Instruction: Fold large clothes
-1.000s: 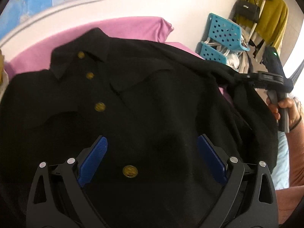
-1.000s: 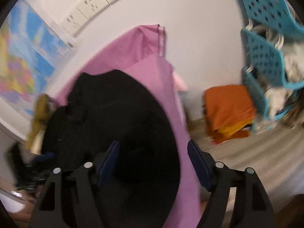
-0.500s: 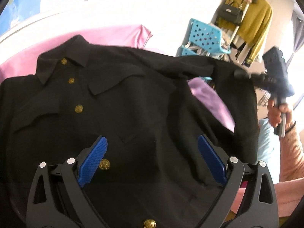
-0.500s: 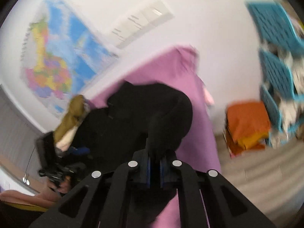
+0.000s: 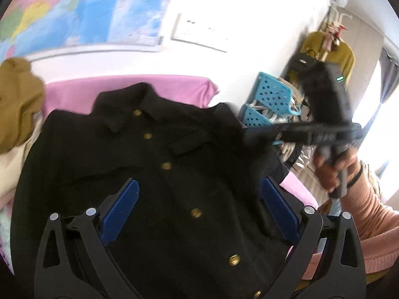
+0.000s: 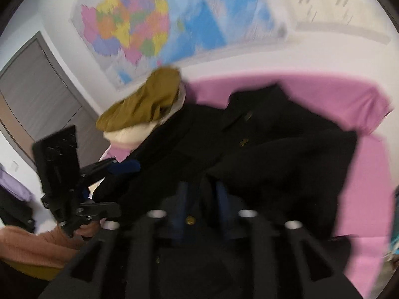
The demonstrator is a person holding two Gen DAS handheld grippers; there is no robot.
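A black jacket (image 5: 154, 164) with gold buttons lies front up on a pink-covered surface (image 5: 129, 87). My left gripper (image 5: 199, 199) is open and empty, hovering above the jacket's lower front. My right gripper (image 6: 202, 196) is shut on the jacket's right sleeve (image 6: 286, 159) and holds it lifted over the jacket body. In the left wrist view the right gripper (image 5: 259, 137) shows at the right, pinching the black cloth. In the right wrist view the left gripper (image 6: 124, 167) shows at the left.
A pile of olive and cream clothes (image 5: 17, 104) sits at the jacket's left. Blue plastic baskets (image 5: 269, 99) and a hanging yellow garment (image 5: 329, 52) stand at the right. A map (image 6: 154, 25) hangs on the wall behind.
My right gripper closed on the sleeve and carried it leftward over the jacket. My left gripper stayed open and drew back and tilted up, showing more of the jacket.
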